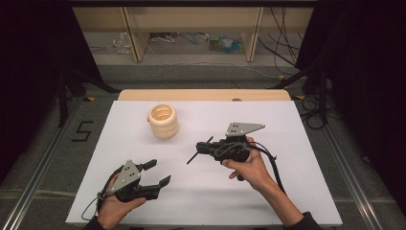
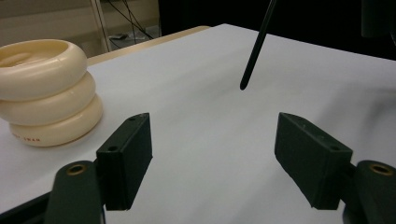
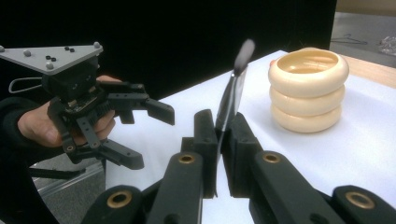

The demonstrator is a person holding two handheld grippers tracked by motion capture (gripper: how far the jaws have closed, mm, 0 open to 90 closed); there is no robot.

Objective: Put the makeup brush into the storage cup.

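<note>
A cream holder made of three stacked rings (image 1: 163,122) (image 2: 46,93) (image 3: 308,93) stands upright on the white table (image 1: 287,191), at the far left of centre. My right gripper (image 1: 201,147) (image 3: 222,126) is shut on a thin black brush (image 1: 193,157) (image 3: 231,95), right of the holder. The brush's fuzzy tip points up past the jaws, and its handle (image 2: 254,51) slants down toward the table. My left gripper (image 1: 160,171) (image 2: 212,126) (image 3: 154,137) is open near the front left edge, with nothing between its jaws.
A bare wooden strip (image 1: 206,94) runs along the table's far edge. Beyond it lie floor cables and a wooden frame (image 1: 191,28). Black curtains hang on both sides. A cable (image 1: 273,165) trails from the right gripper along the forearm.
</note>
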